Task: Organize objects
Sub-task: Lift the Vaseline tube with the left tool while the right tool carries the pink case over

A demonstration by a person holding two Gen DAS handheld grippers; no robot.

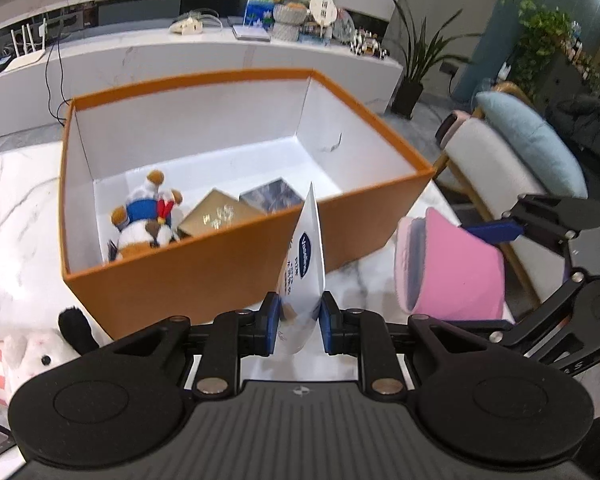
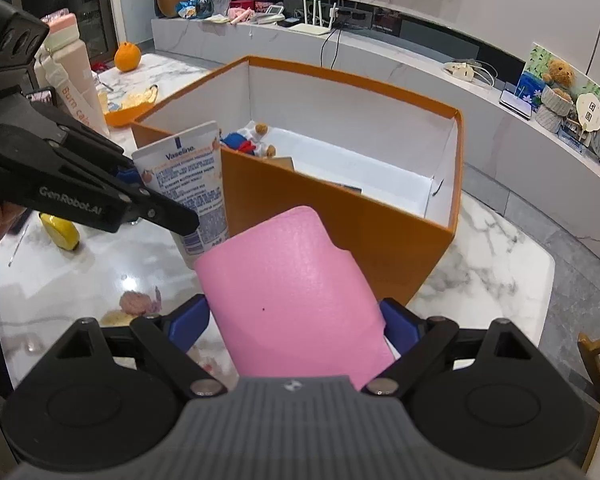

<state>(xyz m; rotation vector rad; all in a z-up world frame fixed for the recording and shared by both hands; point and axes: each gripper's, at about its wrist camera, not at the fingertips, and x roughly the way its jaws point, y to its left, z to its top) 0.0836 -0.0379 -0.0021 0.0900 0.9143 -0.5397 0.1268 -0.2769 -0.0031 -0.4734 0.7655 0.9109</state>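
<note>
Orange cardboard box (image 1: pixel 228 256) stands open on the marble table (image 1: pixel 12 188), at 12 o'clock from both grippers — it already holds a plush toy (image 1: pixel 148 216) and two small cartons (image 1: pixel 216 216). Pink foam cup (image 2: pixel 296 292) sits clamped between the wide-set pads of the right gripper (image 2: pixel 296 320), just short of the near wall. White lotion tube (image 1: pixel 304 268) is pinched at its lower end by the left gripper (image 1: pixel 299 320), crimped tip pointing up toward the rim. Step in hand, by judgement: carry-to-box. Next move calls for clearing the near wall — then release over the bare floor at 1 o'clock.
</note>
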